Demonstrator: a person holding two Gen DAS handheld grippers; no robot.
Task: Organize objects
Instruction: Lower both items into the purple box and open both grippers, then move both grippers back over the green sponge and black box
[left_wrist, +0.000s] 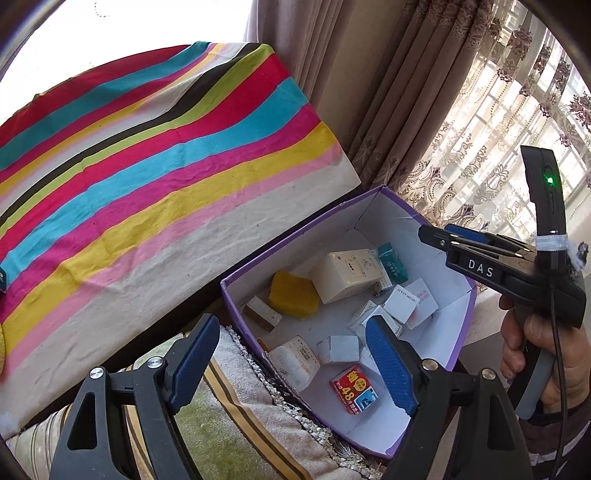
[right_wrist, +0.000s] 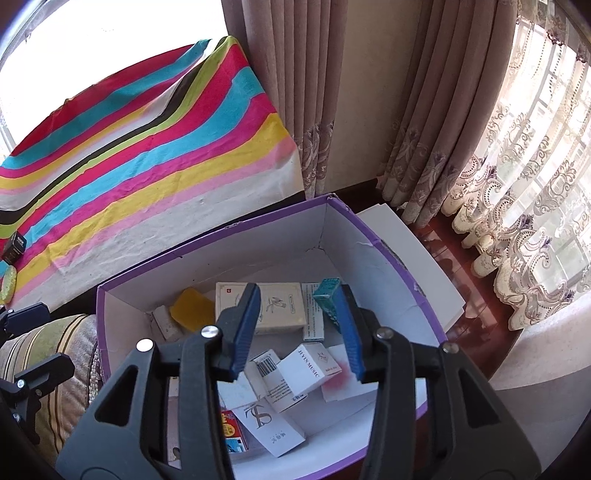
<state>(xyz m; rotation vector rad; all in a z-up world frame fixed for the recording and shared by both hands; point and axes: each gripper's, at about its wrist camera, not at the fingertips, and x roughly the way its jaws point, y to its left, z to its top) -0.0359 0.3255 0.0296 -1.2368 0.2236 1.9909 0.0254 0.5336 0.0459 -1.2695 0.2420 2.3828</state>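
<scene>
A purple cardboard box (left_wrist: 461, 332) with a white inside, also in the right wrist view (right_wrist: 399, 258), holds several small cartons, a yellow sponge (left_wrist: 293, 297) (right_wrist: 192, 308), a teal box (left_wrist: 391, 263) (right_wrist: 327, 291) and a red packet (left_wrist: 354, 387) (right_wrist: 231, 424). My left gripper (left_wrist: 301, 360) is open and empty, low over the box's near left corner. My right gripper (right_wrist: 299, 339) is open and empty above the box's middle; it also shows in the left wrist view (left_wrist: 439, 236), held by a hand.
A table under a striped cloth (left_wrist: 166, 166) (right_wrist: 147, 147) stands left of the box; a small dark box (right_wrist: 14, 246) lies on it. A striped cushion (left_wrist: 221, 424) lies below. Curtains (right_wrist: 424, 110) hang behind, above a dark wooden floor (right_wrist: 461, 295).
</scene>
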